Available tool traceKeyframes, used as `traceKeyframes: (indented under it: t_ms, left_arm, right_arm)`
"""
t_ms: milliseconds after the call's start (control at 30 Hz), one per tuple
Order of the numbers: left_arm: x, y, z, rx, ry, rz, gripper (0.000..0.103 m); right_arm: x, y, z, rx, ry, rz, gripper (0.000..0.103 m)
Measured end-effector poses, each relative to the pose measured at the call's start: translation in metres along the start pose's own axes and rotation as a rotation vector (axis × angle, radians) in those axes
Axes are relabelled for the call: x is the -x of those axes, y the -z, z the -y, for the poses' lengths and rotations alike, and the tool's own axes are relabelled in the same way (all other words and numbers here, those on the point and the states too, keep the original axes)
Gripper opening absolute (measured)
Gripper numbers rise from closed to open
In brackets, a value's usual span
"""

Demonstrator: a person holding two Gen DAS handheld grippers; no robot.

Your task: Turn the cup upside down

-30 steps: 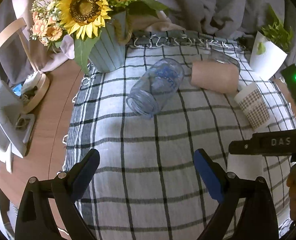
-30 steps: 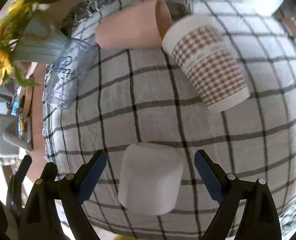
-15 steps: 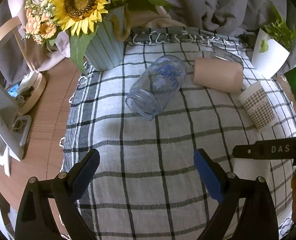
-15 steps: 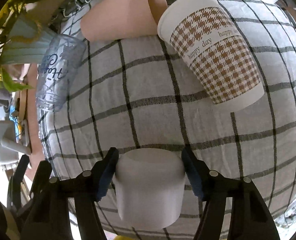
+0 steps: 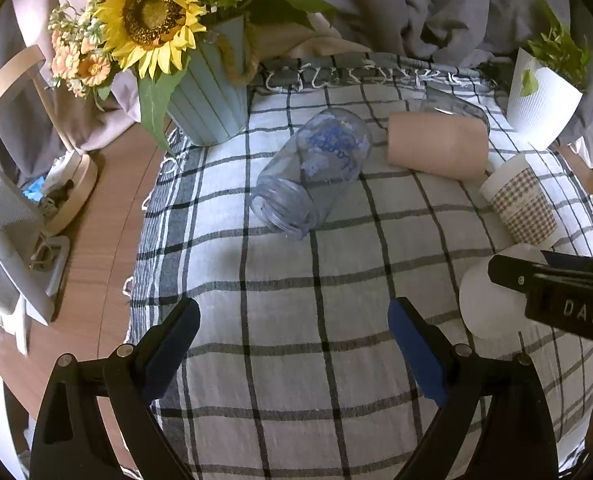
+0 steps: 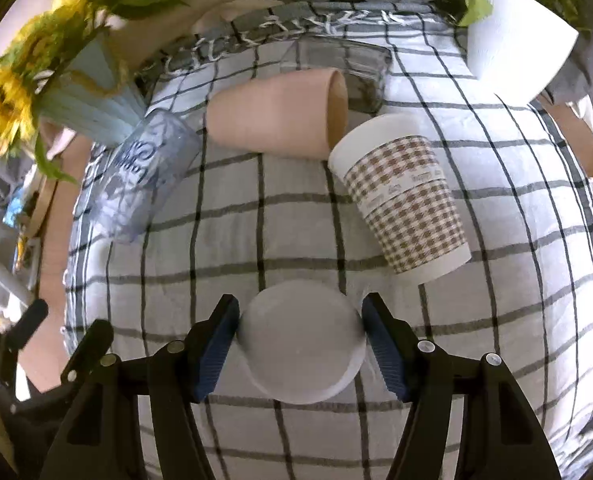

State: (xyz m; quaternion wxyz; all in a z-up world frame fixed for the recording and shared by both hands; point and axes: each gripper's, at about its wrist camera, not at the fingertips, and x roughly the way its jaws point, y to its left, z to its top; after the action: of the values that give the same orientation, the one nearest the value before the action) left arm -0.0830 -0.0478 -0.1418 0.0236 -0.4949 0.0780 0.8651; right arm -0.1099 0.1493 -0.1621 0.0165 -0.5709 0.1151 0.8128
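Note:
My right gripper (image 6: 301,338) is shut on a plain white cup (image 6: 302,340), its blue pads pressed on both sides. The cup is lifted and tipped so its round end faces the camera. It also shows in the left wrist view (image 5: 492,300) at the right, held by the right gripper's black finger (image 5: 552,280). My left gripper (image 5: 292,344) is open and empty above the checked cloth (image 5: 280,288), to the left of the cup.
On the cloth lie a clear bottle with blue print (image 5: 312,172), a pink cup (image 5: 436,150), a checked paper cup (image 5: 520,200) and a clear glass (image 6: 336,60). A sunflower vase (image 5: 208,96) stands back left, a white plant pot (image 5: 544,104) back right.
The right gripper closed on the white cup, then lifted and turned it so its round end now faces the camera. The left gripper stayed open and shifted only slightly.

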Motion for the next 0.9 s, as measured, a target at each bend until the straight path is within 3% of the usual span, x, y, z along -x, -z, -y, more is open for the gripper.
traceKeyframes:
  t_ms: [400,700,900]
  left_arm:
    - [-0.005,0.007,-0.007,0.032,-0.025,-0.025,0.096]
    - [-0.001,0.008,-0.009,0.038,-0.031,-0.027,0.096]
    - [0.018,0.007,-0.008,0.051,-0.029,-0.006,0.096]
  right_arm:
    - [-0.012,0.001,-0.016,0.066,0.047,0.019,0.065]
    - [-0.014,0.002,-0.016,0.048,0.032,0.01,0.067]
    - [0.025,0.015,-0.016,0.054,0.042,0.094,0.081]
